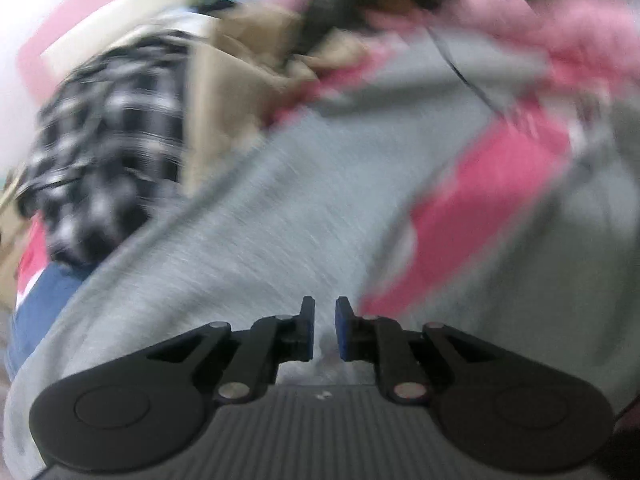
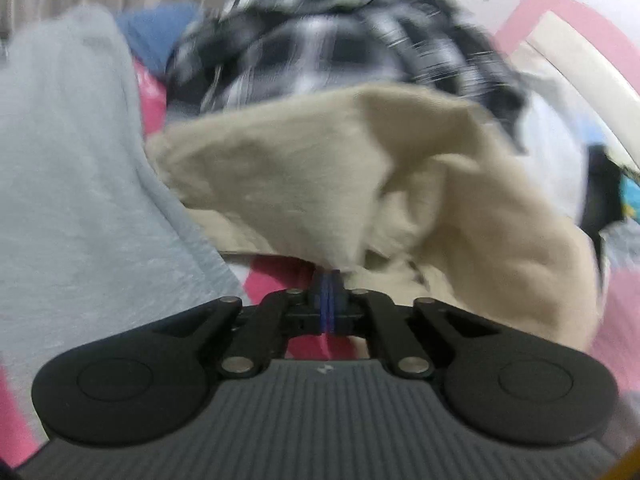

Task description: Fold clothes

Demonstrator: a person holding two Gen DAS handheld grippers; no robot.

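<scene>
Our right gripper [image 2: 330, 280] is pinched tight on the beige garment [image 2: 320, 172], soft and floppy, billowing beyond the fingers. Our left gripper [image 1: 325, 326] stands narrowly parted over the grey sweatshirt [image 1: 280, 216], clasping nothing; we'd take hems.

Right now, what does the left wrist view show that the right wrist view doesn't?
Only the left wrist view shows the left tongs slightly parted over the grey garment, gripping nothing. Only the right wrist view shows the right tongs shut on the beige cloth, plus curtain folds at the top. Both show the grey garment, the beige cloth, the black-and-white plaid garment and pink bedding.
</scene>
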